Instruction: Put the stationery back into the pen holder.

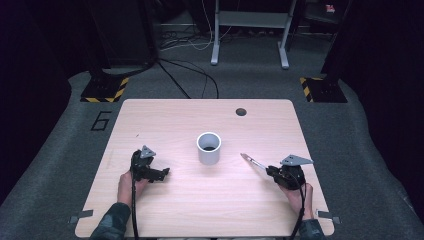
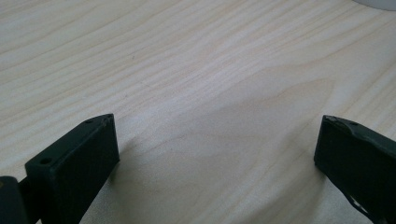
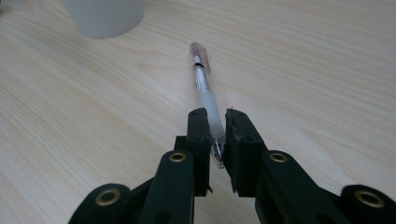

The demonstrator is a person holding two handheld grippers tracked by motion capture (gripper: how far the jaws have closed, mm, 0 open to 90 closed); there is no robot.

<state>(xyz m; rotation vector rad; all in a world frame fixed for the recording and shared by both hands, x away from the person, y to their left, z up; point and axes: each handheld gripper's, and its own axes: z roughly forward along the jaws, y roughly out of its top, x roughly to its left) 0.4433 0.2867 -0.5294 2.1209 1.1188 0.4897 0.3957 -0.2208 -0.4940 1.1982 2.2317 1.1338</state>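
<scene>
Lying clamped in the right gripper (image 3: 216, 122), a pen (image 3: 204, 88) sticks out toward the cup (image 1: 209, 148), its capped pinkish end leading and its writing tip back between the pads. In the high view the pen (image 1: 253, 161) sits at about 3 o'clock from the cup, near it but apart, slanting toward 10 o'clock just over the table (image 1: 165, 115). Whether the far end touches the wood can't be told.

Handling, as a guess: light, stiff, smooth plastic barrel w/ a frosted grip zone, so it may swivel or slide if pinched at one end. The hold is right at the tip end; a grab nearer mid-barrel would likely steady it more for lifting into the cup.

Cup: white, upright, open-topped, roughly table center.

Left gripper (image 1: 161, 173) rests at about 8 o'clock from the cup, well apart from it. Its jaws stand wide w/ nothing between them, bare wood below. A hand (image 1: 129, 185) holds it from the near edge.
</scene>
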